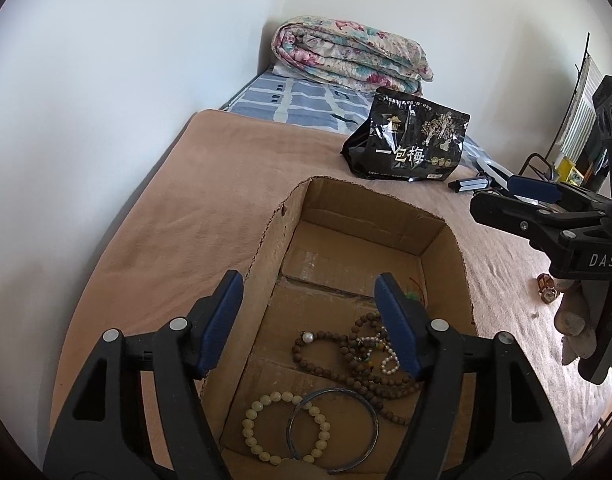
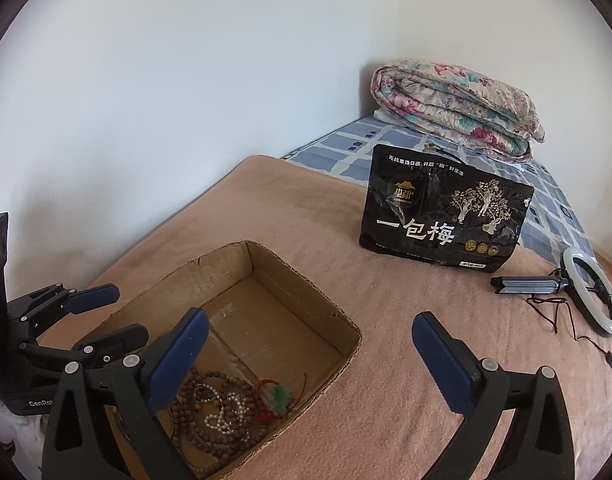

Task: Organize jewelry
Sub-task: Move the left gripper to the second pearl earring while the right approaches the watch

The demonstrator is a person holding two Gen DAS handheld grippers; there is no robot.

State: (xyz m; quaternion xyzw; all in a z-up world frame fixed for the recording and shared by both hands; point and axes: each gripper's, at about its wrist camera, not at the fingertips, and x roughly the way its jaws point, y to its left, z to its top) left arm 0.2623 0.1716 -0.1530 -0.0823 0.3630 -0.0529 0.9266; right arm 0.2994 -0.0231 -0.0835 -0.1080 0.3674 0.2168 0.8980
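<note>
An open cardboard box (image 1: 450,236) sits on a tan blanket. Inside lie a cream bead bracelet (image 1: 262,408), a dark metal bangle (image 1: 333,428), brown wooden bead strands (image 1: 330,354) and a small pearl bracelet (image 1: 388,360). My left gripper (image 1: 309,286) is open and empty, hovering over the box's left wall. In the right wrist view the box (image 2: 326,312) also holds a red-and-green tassel (image 2: 276,396) beside the beads (image 2: 210,408). My right gripper (image 2: 310,338) is open and empty above the box's right edge. A small brown bead piece (image 1: 546,290) lies on the blanket outside the box.
A black snack bag (image 2: 442,216) stands on the blanket behind the box. A ring light on a small tripod (image 2: 586,292) with a cable lies to the right. A folded floral quilt (image 2: 454,104) rests on a blue checked sheet by the white wall.
</note>
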